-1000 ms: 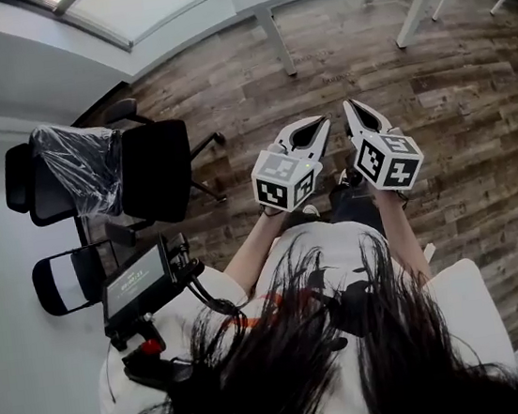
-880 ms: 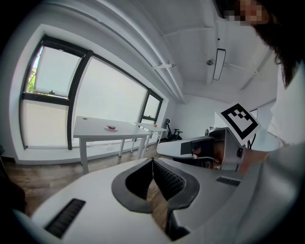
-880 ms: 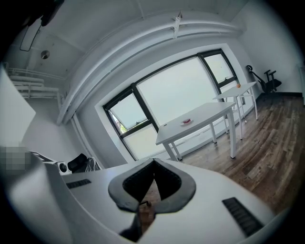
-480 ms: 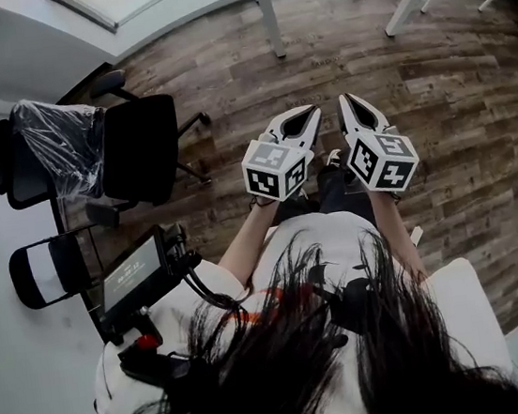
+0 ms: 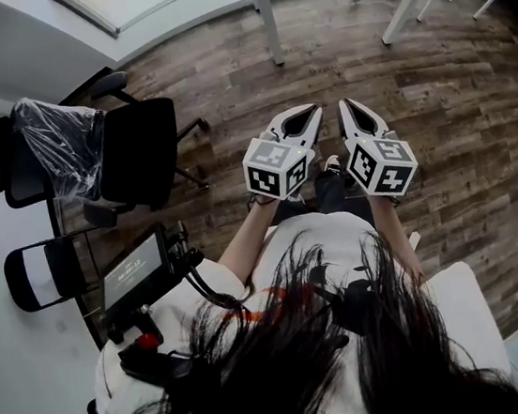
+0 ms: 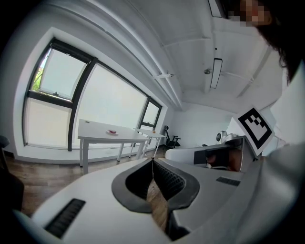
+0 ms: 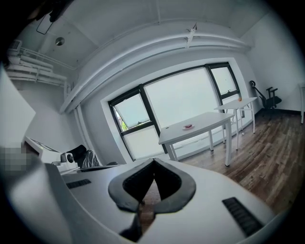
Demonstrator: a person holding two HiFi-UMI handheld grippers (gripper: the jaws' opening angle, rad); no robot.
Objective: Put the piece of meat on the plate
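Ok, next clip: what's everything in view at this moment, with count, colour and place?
floor: one, brown wood, whole room
window: one, dark-framed, behind the tables
tables: two, white, by the window
red item: one, on the nearer table; too small to identify
orange item: one, on the farther table
chairs: three, two black and one white-backed, person's left
screen: one, black, by the person's left shoulder
person: dark hair, white top
left gripper: white, jaws shut, empty
right gripper: white, jaws shut, empty
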